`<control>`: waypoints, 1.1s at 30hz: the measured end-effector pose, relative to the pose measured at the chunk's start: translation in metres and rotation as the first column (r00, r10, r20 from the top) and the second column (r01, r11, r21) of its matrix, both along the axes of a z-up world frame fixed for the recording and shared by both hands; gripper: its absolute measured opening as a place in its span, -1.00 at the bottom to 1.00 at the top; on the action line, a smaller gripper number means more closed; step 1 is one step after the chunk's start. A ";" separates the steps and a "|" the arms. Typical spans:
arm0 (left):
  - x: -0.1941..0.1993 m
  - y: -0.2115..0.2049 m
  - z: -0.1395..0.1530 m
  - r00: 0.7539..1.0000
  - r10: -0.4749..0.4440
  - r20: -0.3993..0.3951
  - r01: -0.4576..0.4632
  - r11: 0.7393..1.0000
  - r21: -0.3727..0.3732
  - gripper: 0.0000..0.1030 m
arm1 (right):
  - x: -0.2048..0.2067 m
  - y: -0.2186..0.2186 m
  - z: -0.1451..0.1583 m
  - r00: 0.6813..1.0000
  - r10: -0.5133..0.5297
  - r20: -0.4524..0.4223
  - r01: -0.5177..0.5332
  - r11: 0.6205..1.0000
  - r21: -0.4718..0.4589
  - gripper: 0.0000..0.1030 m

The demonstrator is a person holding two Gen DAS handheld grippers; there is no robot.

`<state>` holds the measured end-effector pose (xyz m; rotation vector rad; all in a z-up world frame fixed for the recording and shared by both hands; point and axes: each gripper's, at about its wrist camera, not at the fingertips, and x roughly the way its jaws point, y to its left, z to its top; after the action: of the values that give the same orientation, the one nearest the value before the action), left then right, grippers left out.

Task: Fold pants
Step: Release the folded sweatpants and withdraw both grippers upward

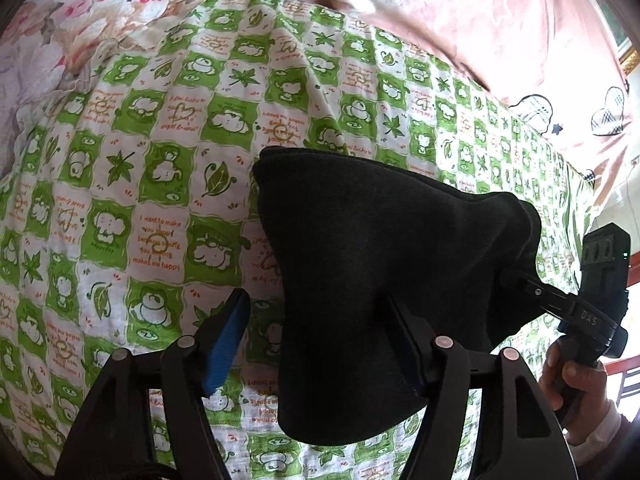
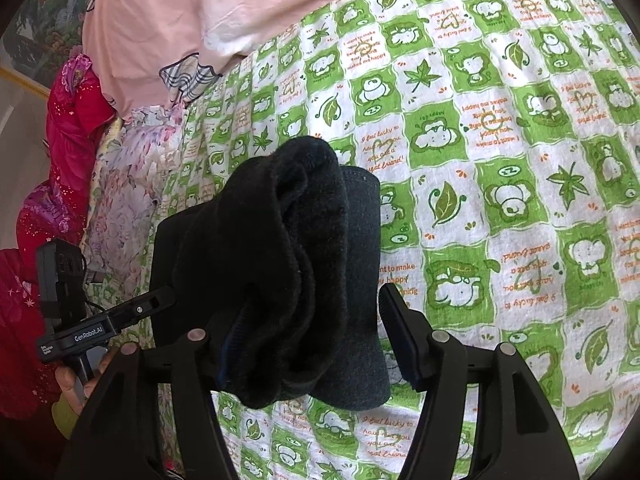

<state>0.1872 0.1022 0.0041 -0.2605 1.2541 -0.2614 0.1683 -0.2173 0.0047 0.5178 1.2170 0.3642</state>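
Note:
The folded black pants (image 1: 372,248) hang as a thick bundle above the green and white checked bedsheet (image 1: 140,184). My left gripper (image 1: 320,344) stands wide open; the cloth drapes over its right finger, and the blue-padded left finger (image 1: 226,344) is bare. The right gripper's finger (image 1: 560,300) reaches into the bundle from the right. In the right wrist view the pants (image 2: 280,264) hang over my right gripper's (image 2: 308,340) left finger, with the jaws wide apart. The left gripper (image 2: 120,320) pokes into the cloth from the left.
A pink quilt (image 1: 480,12) lies along the far side of the bed. A floral cover (image 1: 52,40) is bunched at the far left. A red floral blanket (image 2: 68,140) is piled at the bed's edge. A hand (image 1: 568,380) holds the right gripper's handle.

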 end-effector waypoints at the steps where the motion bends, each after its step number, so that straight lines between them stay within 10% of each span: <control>1: -0.001 0.000 0.000 1.000 0.004 -0.003 -0.004 1.000 0.001 0.37 | -0.001 0.000 0.002 1.000 -0.004 0.002 0.004 1.000 -0.003 0.30; 33: -0.081 -0.019 0.038 0.989 0.037 0.140 -0.069 0.972 0.226 0.58 | -0.068 0.055 0.059 0.947 0.245 0.206 -0.182 0.941 -0.285 0.66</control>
<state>0.1066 0.0833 0.0417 -0.0750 1.1299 -0.0843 0.1005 -0.1625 0.0639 0.1052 1.0683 0.4298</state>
